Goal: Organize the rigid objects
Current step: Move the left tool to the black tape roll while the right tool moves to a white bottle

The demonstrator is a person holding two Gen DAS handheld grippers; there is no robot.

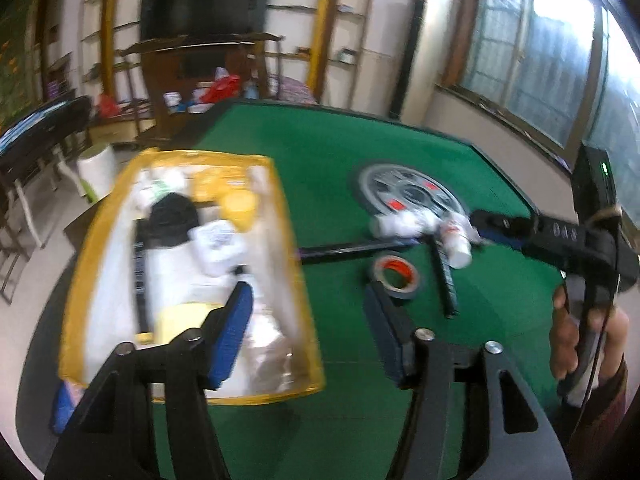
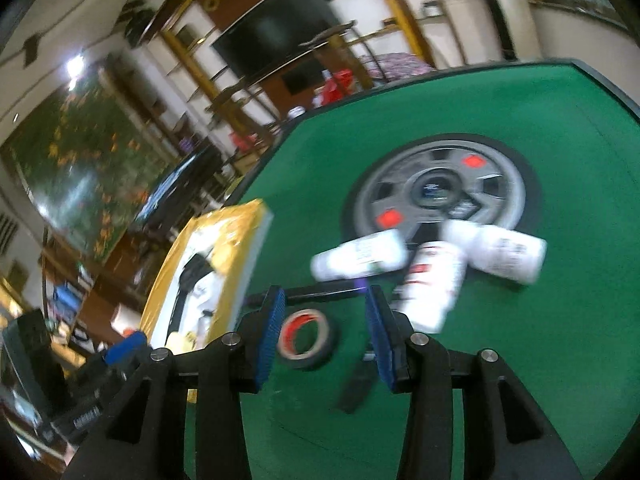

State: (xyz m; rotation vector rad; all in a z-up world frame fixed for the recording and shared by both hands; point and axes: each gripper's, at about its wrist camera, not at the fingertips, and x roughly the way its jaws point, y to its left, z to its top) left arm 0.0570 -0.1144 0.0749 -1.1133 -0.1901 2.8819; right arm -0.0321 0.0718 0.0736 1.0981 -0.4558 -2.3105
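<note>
Both tongs, left (image 1: pixel 308 334) and right (image 2: pixel 325 334), gape empty; tape (image 2: pixel 306 339) lies on the surface (image 2: pixel 520 320) at lower centre.

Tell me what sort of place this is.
Probably a home living room: a wall-mounted TV above a wooden cabinet, wall shelves, and a green-felt table as the workspace.

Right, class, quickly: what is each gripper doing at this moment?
Left gripper: open, holding nothing.
Right gripper: open, holding nothing.
</note>
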